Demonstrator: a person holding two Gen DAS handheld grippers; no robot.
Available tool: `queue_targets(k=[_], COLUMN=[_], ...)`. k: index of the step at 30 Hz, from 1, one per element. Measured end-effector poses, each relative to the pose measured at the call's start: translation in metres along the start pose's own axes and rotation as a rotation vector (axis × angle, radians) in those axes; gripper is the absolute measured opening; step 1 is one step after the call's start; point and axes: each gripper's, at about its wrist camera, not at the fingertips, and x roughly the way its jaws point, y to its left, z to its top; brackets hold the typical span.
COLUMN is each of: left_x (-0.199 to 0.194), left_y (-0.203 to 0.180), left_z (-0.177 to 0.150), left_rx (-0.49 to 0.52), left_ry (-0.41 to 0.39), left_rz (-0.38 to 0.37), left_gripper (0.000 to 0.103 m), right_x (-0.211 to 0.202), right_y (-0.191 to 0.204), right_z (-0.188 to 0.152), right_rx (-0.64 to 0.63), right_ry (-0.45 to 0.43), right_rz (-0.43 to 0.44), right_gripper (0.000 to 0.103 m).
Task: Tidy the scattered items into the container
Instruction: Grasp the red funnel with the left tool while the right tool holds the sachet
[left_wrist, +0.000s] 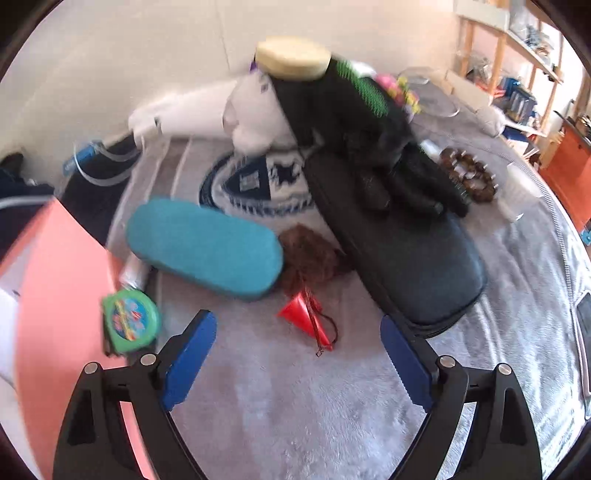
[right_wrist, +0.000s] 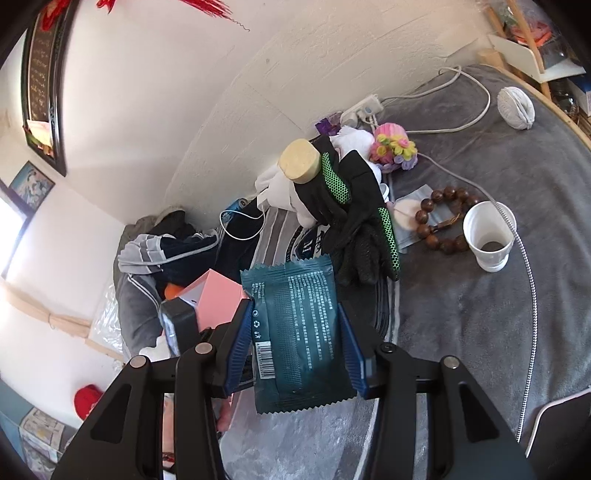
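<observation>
While the right gripper (right_wrist: 295, 347) clamps a teal packet (right_wrist: 295, 332), the left gripper (left_wrist: 297, 354) hangs wide and empty, red cone (left_wrist: 304, 321) just beyond.

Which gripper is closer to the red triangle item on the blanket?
Left. The left gripper hangs open just before the red triangle; the right gripper holds a teal packet elsewhere.

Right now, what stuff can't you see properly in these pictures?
- Pink box, left wrist view: cut off by the edge, inside unseen.
- Green round thing, left wrist view: blurred, label unreadable.
- Teal packet in the right hand-held gripper, right wrist view: print too small.
- Under the black gloves: hidden.
</observation>
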Motion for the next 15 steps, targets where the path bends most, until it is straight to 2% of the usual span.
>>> queue_targets(k=[4, 5, 7, 8, 11, 15], left_x=[0.04, 0.049, 0.057, 0.052, 0.036, -0.009], left_y=[0.007, 0.009, 0.014, 0.015, 0.009, 0.004], left_z=[0.001, 0.001, -0.002, -0.002, -0.003, -0.011], left_rx=[-0.078, -0.102, -0.149, -0.161, -0.109, -0.024], left_ry=[0.051, 0.064, 0.049, 0.031, 0.013, -0.035], left_rz=[0.005, -0.008, -0.034, -0.036, -0.048, -0.054], left_gripper=[0.09, 0.071, 0.05, 0.03, 0.03, 0.03], right_x=[-0.002, -0.003, -0.005, -0.006, -0.006, -0.004], right_y=[-0.007, -0.007, -0.008, -0.007, -0.008, -0.007], right_z=[0.003, 0.003, 0.004, 0.004, 0.006, 0.005], right_rx=[0.021, 0.024, 0.024, 0.022, 0.023, 0.02], right_ry=[-0.01, -0.011, -0.014, -0.016, -0.019, -0.013], right_rz=[-0.002, -0.002, -0.001, 0.0, 0.004, 0.001], right_gripper=[0.044, 0.044, 0.044, 0.044, 0.044, 0.044])
